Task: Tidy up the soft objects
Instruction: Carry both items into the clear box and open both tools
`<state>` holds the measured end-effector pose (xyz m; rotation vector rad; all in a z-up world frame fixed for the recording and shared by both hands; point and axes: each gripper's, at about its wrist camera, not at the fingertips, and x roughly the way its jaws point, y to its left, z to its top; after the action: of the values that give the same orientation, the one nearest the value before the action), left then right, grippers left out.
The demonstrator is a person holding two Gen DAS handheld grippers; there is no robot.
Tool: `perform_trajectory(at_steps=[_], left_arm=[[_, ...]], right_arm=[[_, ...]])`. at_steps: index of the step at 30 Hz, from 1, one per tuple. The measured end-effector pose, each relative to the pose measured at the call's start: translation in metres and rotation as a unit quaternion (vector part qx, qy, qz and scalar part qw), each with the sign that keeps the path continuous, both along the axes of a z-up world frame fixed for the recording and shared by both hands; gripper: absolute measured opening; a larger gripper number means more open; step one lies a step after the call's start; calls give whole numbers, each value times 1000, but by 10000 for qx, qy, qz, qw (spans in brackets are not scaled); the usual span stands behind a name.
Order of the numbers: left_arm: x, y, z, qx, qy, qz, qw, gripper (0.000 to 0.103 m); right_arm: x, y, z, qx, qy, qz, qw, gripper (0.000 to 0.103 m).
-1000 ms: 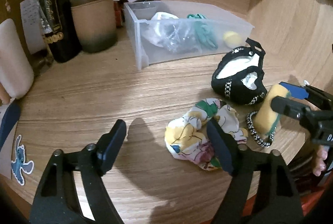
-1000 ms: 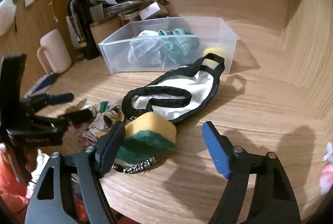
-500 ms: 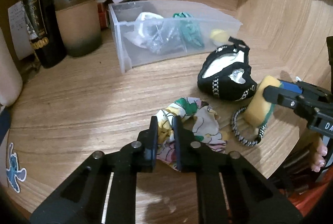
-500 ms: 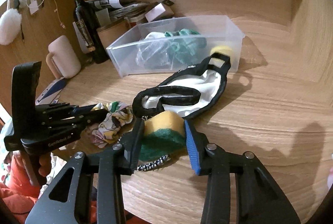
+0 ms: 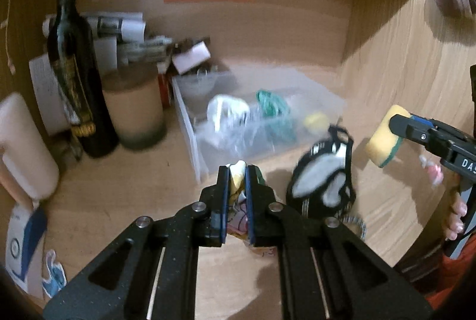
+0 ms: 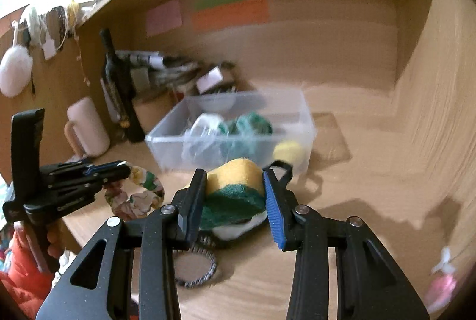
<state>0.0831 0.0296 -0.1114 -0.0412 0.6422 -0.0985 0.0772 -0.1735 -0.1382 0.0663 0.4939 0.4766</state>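
Note:
My left gripper (image 5: 237,180) is shut on a floral cloth scrunchie (image 5: 236,184) and holds it above the wooden desk; it also shows in the right wrist view (image 6: 139,190), hanging from the left gripper (image 6: 126,169). My right gripper (image 6: 233,186) is shut on a yellow and green sponge (image 6: 235,186), lifted off the desk; the sponge also shows in the left wrist view (image 5: 383,137). A clear plastic bin (image 5: 247,123) with soft items stands behind. A black and white face mask (image 5: 322,180) lies on the desk in front of the bin.
A dark wine bottle (image 5: 74,76), a brown cup (image 5: 134,108) and a pink mug (image 5: 23,147) stand at the left. A striped hair tie (image 6: 195,269) lies near the desk's front edge. Papers and boxes pile up behind the bin.
Both grippers closed, the left on the floral scrunchie, the right on the sponge, and both lifted their items off the desk.

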Motion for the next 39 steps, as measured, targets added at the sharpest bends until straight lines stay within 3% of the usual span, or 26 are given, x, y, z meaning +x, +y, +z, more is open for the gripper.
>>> perform_trajectory(at_steps=[9,17,26,39], left_arm=[[33,12,37,-27,-544,184,9983,9],[67,18,51,-49,-716,295,9970,9],[109,0,33,67,-481,89,9988,9],[146,-15,-14,103,352,-40,9993,10]], right_arm=[[27,4,28,-28,-476,-215,9986,36],[66,7,40,-172,-615,-298,9975,36],[112,17,27,-570,-318,-268,9975,36],[147,31,-10,-1079,397,-95,9933,36]])
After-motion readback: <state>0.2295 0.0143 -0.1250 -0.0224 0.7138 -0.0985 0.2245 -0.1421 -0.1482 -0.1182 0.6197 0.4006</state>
